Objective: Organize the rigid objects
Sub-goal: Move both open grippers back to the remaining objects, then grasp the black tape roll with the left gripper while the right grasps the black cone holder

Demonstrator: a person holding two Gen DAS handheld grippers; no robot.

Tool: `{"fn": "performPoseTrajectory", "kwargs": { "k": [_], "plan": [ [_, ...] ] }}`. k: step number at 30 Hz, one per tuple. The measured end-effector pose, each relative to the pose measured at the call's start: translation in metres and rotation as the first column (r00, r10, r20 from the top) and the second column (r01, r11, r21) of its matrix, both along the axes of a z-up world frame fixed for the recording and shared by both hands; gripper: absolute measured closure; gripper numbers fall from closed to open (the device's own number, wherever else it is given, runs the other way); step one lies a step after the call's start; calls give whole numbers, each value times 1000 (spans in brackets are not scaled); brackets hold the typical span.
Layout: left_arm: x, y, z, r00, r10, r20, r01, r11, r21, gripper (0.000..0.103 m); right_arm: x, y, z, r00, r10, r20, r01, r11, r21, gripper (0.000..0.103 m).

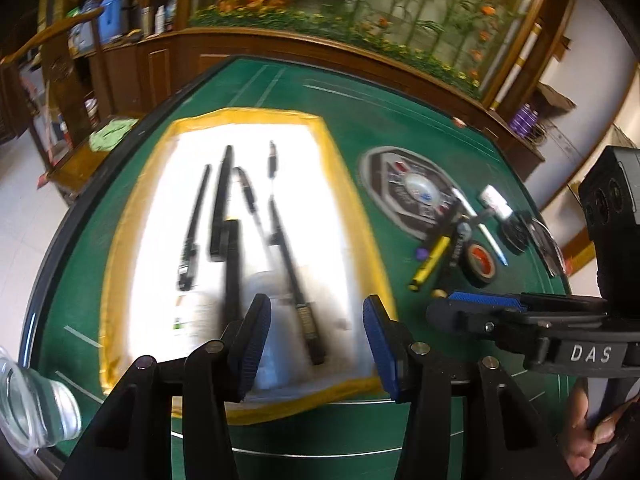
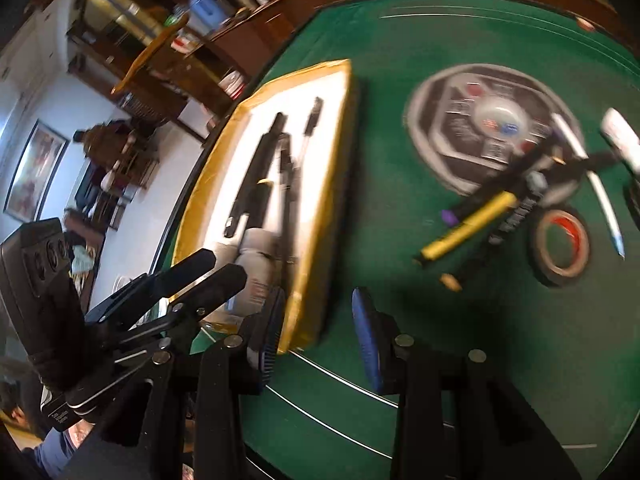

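Several black pens [image 1: 224,204] lie inside the shallow white tray with yellow-taped rim [image 1: 120,240] on the green table [image 1: 400,120]. Both the left gripper [image 1: 316,344] and right gripper [image 2: 320,340] hover parted, empty; a yellow marker [image 2: 468,228] lies outside.

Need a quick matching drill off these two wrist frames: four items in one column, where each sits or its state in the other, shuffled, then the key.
Things
1. black pens
2. yellow marker
3. tape roll
4. left gripper

Place or state
A. lying on the green mat, beside the yellow marker
B. open, nothing between its pads
C. laid side by side in the white tray with the yellow rim
D. lying on the green mat between the tray and the tape roll

Pairs: 1-C, 2-D, 3-A, 4-B
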State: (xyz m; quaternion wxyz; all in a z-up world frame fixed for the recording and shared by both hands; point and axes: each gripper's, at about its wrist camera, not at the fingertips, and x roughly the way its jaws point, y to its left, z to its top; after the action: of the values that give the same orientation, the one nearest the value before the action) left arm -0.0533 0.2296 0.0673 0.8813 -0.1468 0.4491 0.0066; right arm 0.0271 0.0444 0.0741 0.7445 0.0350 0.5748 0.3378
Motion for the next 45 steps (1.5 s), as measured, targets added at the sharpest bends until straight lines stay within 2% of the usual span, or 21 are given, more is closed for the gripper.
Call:
{"fn": "performPoseTrajectory", "kwargs": {
  "k": [5, 8, 17, 19, 21, 27, 33, 40, 41, 43, 44, 45],
  "plan": [
    [12, -37, 8, 997, -76, 14, 76, 997, 14, 48, 6, -45, 2, 997, -79, 2, 79, 997, 10, 69],
    [17, -60, 9, 992, -126, 12, 126, 992, 18, 46, 9, -79, -1, 990, -141, -9, 141, 990, 14, 64],
    [33, -130, 9, 964, -267, 3, 267, 964, 2, 24, 10, -174, -18, 944, -327, -52, 327, 945, -5, 57],
    [38, -142, 7, 958, -288, 2, 288, 958, -6, 23, 9, -189, -16, 933, -359, -40, 359, 933, -12, 48],
    [44, -156, 4, 953, -304, -7, 304, 953, -2, 21, 6, -203, -14, 922, -387, -24, 386, 922, -16, 43],
    [70, -190, -14, 940, -338, -49, 339, 941, 20, 21, 3, -240, -12, 898, -439, -20, 439, 898, -4, 42],
    [100, -204, -30, 954, -286, -95, 294, 951, 90, 21, -1, -274, -9, 879, -476, -15, 476, 880, 2, 42],
    [138, -209, -49, 958, -255, -130, 270, 955, 118, 21, -1, -300, -10, 864, -503, -16, 503, 865, -5, 42],
    [139, -211, -50, 960, -256, -117, 270, 953, 135, 22, 0, -302, -10, 864, -504, -15, 504, 864, -8, 42],
    [138, -213, -52, 961, -252, -113, 269, 946, 179, 31, 3, -305, -10, 866, -501, -13, 500, 866, -12, 42],
    [135, -214, -51, 960, -258, -108, 275, 943, 189, 37, 5, -305, -10, 867, -497, -10, 497, 867, -13, 42],
    [130, -213, -50, 960, -261, -102, 277, 943, 187, 38, 8, -304, -10, 869, -495, -6, 495, 869, -16, 42]
  ]
}}
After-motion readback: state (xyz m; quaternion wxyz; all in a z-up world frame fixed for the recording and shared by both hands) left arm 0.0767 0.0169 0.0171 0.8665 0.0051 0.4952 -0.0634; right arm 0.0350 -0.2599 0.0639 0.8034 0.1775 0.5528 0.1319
